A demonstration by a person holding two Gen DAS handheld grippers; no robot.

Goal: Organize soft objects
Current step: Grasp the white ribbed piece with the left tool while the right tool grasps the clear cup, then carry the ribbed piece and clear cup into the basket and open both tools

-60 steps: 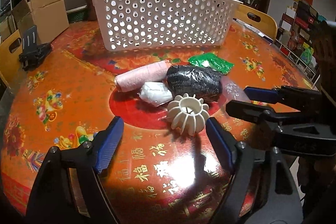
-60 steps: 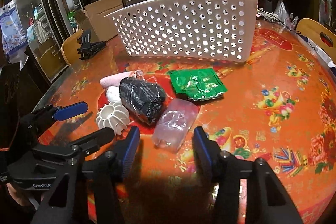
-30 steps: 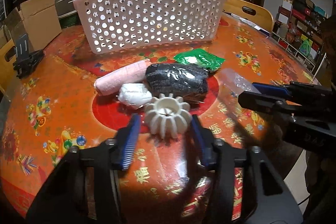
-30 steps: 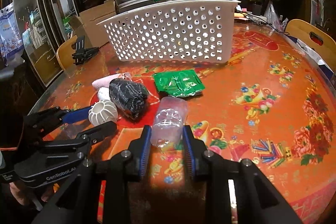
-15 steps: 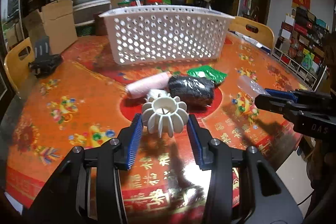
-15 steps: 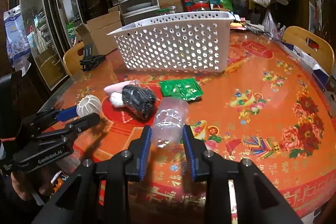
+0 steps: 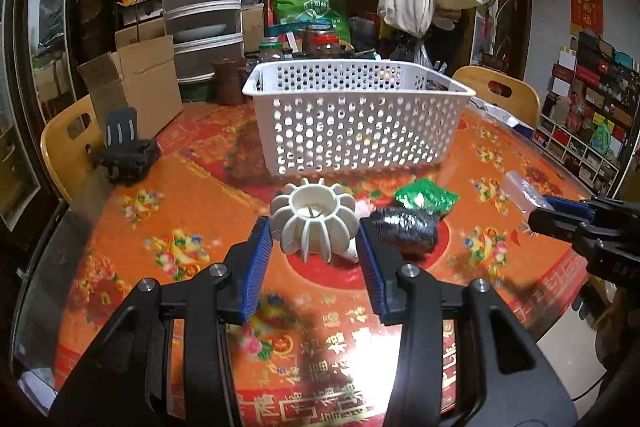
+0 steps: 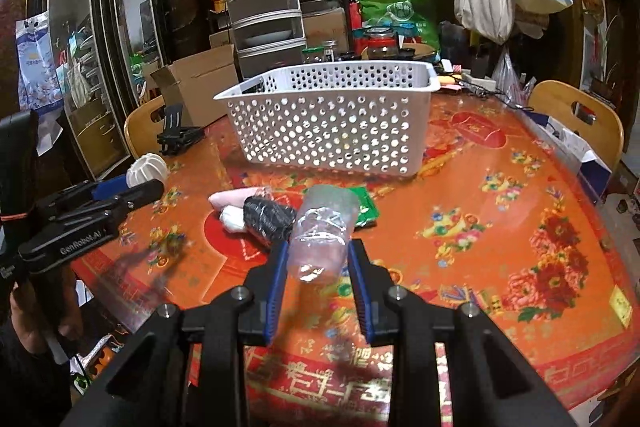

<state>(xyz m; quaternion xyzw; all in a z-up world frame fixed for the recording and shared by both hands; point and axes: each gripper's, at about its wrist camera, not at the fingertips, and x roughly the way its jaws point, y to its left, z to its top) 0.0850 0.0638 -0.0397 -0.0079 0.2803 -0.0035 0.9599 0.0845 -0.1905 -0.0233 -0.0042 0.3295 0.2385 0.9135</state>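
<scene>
My left gripper is shut on a white ribbed ball and holds it above the table. It also shows in the right wrist view. My right gripper is shut on a clear soft plastic bottle, lifted above the table; the bottle also shows at the right of the left wrist view. A white perforated basket stands at the back, also in the right wrist view. On the table lie a black wrapped roll, a pink roll, a small white bundle and a green packet.
The round table has an orange and red patterned cover. A black clamp stand sits at the left rim. Wooden chairs stand around it. Cardboard boxes and stacked containers are behind.
Both grippers closed on their objects, the left on the ribbed ball and the right on the clear bottle, and have lifted them up off the table.
</scene>
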